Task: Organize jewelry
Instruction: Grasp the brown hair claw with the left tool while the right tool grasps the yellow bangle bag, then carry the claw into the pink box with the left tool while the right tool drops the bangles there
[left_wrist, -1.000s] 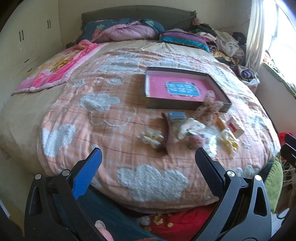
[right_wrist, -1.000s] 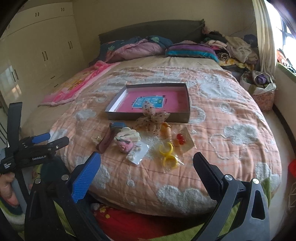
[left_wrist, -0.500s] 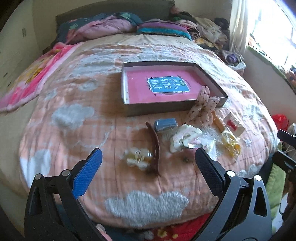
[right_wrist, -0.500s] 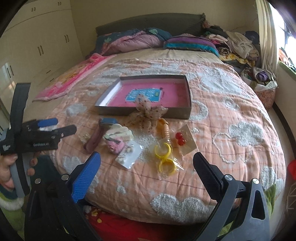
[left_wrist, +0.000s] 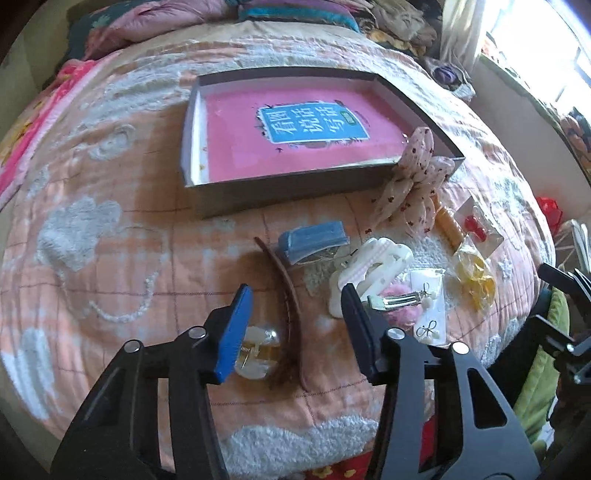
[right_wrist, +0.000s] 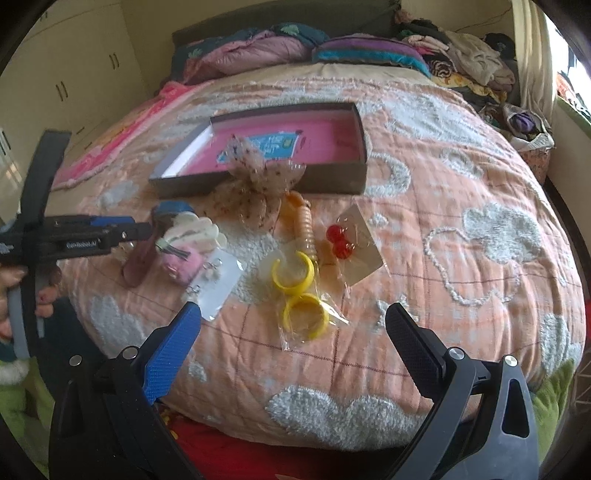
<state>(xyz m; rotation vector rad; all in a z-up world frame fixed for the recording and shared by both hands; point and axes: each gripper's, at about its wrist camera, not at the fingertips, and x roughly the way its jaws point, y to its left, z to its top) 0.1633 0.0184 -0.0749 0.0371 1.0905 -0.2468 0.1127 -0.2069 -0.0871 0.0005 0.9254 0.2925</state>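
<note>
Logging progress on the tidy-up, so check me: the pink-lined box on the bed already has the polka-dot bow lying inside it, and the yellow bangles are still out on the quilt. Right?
Not quite. The polka-dot bow lies on the quilt, outside against the near wall of the pink-lined box, which holds no jewelry, as the left wrist view shows. The yellow bangles are indeed out on the quilt.

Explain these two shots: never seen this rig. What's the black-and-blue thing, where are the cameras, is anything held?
No robot: a person carries one handheld pair of tongs per hand, a fisheye camera on each looking along its fingers. The left camera shows the left tongs closing above a brown hair clip, gripping nothing. The right camera shows the right tongs open and empty above bagged yellow rings. Hair clips, a dotted bow and red earrings lie on the quilt before an open box.
</note>
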